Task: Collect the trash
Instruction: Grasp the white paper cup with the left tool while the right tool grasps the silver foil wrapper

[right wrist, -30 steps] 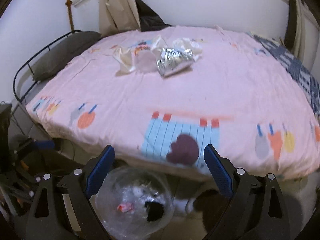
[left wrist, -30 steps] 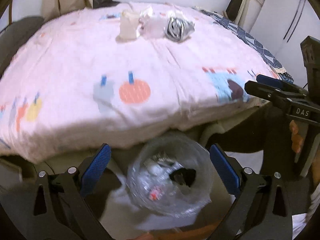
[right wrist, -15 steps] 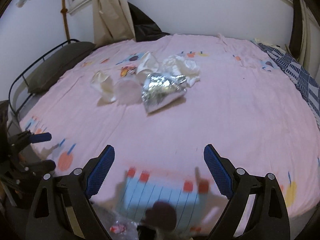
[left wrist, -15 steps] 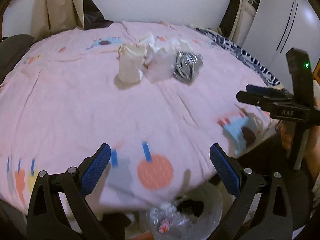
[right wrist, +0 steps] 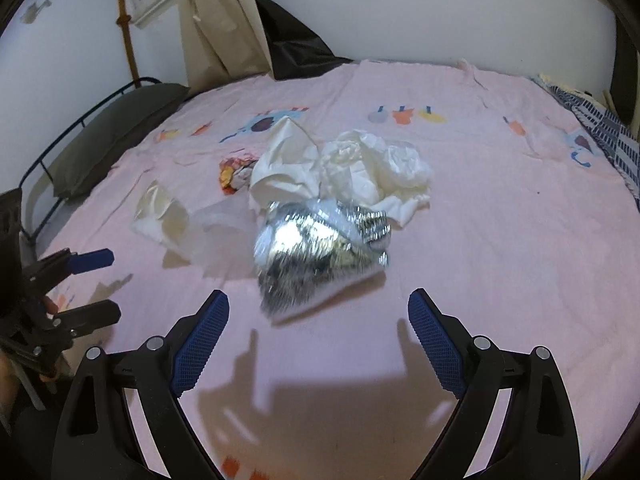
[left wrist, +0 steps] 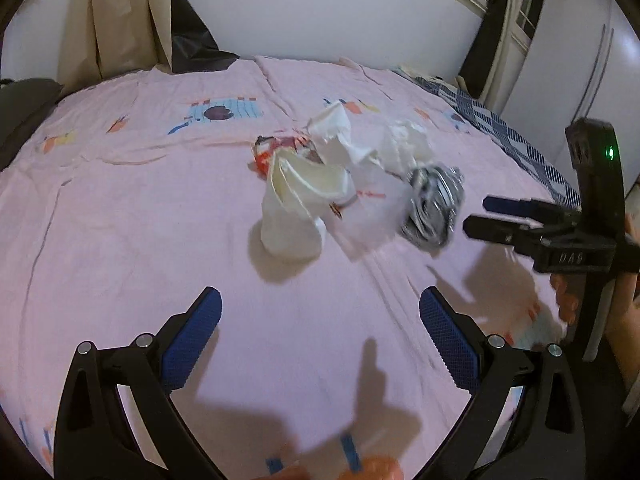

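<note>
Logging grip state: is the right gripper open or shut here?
Open: the right gripper has its blue pads wide apart, empty, short of the foil wrapper.

A bed (left wrist: 120,240) filled most of both views, covered by a pink sheet (right wrist: 500,208) printed with small cartoon patches in blue, orange and purple. A dark pillow (right wrist: 116,132) lay at one side against a black metal rail (right wrist: 52,160). Beige curtains (right wrist: 216,20) hung at the white wall (left wrist: 340,8), with a dark cloth heap (right wrist: 296,56) beside them. A blue-and-white checked cloth (left wrist: 500,132) ran along the opposite edge, near a white wardrobe (left wrist: 580,60).
</note>
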Available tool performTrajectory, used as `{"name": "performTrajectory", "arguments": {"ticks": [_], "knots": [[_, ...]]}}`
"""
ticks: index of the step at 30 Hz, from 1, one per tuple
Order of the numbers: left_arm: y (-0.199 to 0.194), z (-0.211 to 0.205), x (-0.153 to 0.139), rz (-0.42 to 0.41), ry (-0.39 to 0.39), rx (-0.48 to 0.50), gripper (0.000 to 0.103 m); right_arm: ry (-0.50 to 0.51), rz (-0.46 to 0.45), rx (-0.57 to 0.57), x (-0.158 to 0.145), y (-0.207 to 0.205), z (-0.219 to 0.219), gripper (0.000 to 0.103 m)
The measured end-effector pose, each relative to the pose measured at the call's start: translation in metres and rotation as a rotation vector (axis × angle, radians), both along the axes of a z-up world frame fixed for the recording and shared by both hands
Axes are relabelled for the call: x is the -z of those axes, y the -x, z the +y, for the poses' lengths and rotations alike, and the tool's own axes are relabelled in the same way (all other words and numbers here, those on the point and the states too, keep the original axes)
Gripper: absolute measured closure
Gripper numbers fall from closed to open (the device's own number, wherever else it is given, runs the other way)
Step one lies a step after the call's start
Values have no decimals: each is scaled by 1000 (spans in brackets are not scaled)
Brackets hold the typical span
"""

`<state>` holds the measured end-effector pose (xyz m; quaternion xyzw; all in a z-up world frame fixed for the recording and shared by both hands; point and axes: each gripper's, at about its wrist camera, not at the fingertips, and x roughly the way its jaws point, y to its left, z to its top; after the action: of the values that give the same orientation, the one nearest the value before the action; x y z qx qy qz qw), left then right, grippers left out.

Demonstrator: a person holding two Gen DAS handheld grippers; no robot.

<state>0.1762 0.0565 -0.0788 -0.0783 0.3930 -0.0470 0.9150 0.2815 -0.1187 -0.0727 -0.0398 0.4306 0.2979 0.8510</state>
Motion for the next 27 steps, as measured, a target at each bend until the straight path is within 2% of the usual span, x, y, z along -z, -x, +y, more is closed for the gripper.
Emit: {"name": "performTrajectory", "arguments": {"ticks": [5,15,17,18,19,20,21,27], "knots": [[-27,7,4,18,45,-47,6,21,18,-7,8,-18,13,16],[-64,8,5,5,86,-65,6,42,41,-3,20,-39,25,16],[-65,8,5,-4,82,-64,23,32,55,-6,22,-41,25,16],[-66,9,6,-1,77,-69,40,29,55,-9,22,-41,25,16],[-67,9,6,5,72,-74,45,26,54,-11,21,-41,25,20],[-67,11,8,12,70,-74,46,22,54,-16,21,-41,25,29],[-69,12,8,13,66,-77,55,22,47,-14,20,-42,25,29],[-64,17,3,-3,63,-97,55,9,32,-7,15,-40,22,30]]}}
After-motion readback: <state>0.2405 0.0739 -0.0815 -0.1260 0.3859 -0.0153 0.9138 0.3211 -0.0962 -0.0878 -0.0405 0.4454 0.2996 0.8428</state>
